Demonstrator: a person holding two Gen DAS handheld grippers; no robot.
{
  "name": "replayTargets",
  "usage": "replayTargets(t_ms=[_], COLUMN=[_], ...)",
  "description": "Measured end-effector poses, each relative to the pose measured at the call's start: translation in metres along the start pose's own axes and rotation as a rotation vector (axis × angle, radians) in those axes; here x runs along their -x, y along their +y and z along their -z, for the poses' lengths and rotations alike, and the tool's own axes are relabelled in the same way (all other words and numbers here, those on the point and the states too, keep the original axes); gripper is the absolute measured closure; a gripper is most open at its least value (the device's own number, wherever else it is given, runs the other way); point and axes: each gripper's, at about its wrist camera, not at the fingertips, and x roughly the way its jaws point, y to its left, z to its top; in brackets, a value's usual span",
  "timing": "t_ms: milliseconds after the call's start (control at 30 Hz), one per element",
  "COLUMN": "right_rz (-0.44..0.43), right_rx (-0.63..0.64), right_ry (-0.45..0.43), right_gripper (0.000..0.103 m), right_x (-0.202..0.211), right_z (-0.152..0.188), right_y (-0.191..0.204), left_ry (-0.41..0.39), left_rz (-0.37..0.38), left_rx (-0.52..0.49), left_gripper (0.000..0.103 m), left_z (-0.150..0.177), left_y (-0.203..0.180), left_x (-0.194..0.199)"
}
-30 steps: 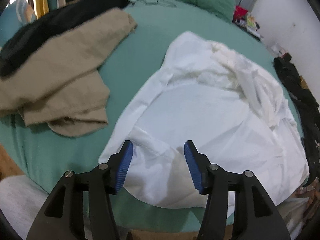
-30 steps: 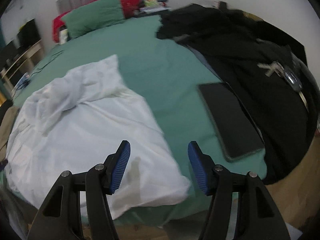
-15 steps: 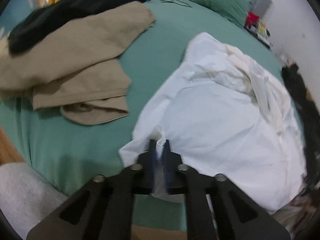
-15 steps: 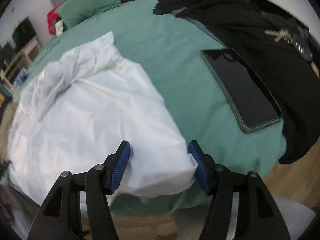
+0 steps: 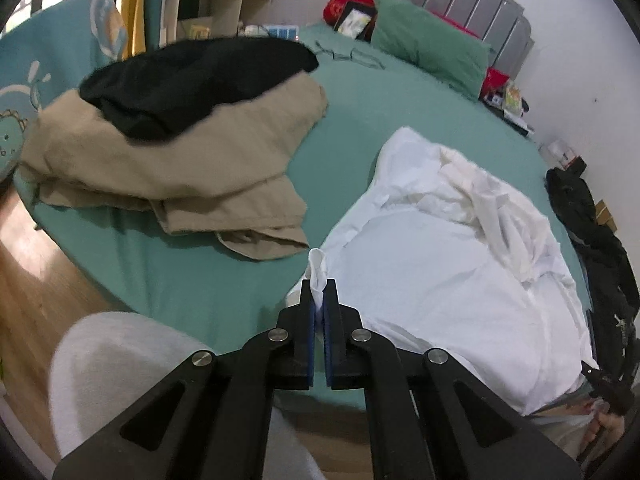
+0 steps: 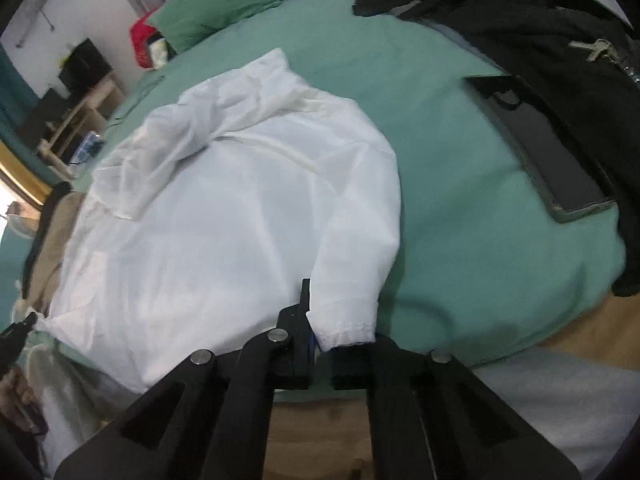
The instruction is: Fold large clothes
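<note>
A large white garment point(image 5: 440, 264) lies spread and partly crumpled on the green bed point(image 5: 192, 280). My left gripper point(image 5: 319, 285) is shut on the garment's near left corner, and a tuft of white cloth sticks up between the blue pads. That corner is raised off the sheet. In the right wrist view the white garment point(image 6: 240, 220) fills the middle. My right gripper point(image 6: 317, 300) is shut on its near right hem at the bed's edge. The cloth drapes over the right finger and hides it. The left gripper point(image 6: 16, 330) shows at the far left, holding its corner.
A folded tan garment point(image 5: 172, 168) with a black one point(image 5: 192, 80) on top lies left of the white garment. A dark tablet point(image 6: 548, 152), black clothes point(image 6: 540, 20) and keys point(image 6: 596, 50) lie to its right. A green pillow point(image 5: 432, 52) sits at the headboard. A person's grey-clad leg point(image 5: 120, 380) is beside the bed.
Both grippers went from open to shut on the white garment: the left on the near left corner, then lifting it; the right on the near right hem.
</note>
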Motion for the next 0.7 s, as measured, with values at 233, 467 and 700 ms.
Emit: replayTargets(t_ms=[233, 467, 700], right_rz=[-0.104, -0.17, -0.19], right_rx=[-0.037, -0.08, -0.023], right_ry=[-0.142, -0.189, -0.25], right_gripper=[0.098, 0.098, 0.099], right_x=[0.043, 0.079, 0.113], right_z=[-0.009, -0.011, -0.012], right_y=[0.006, 0.003, 0.01], left_ry=[-0.086, -0.173, -0.257], left_rz=[-0.013, 0.001, -0.005], left_rx=[0.002, -0.018, -0.011], left_gripper=[0.099, 0.099, 0.099], left_z=[-0.012, -0.018, -0.023], left_y=[-0.001, -0.012, -0.012], left_x=[0.031, 0.061, 0.097])
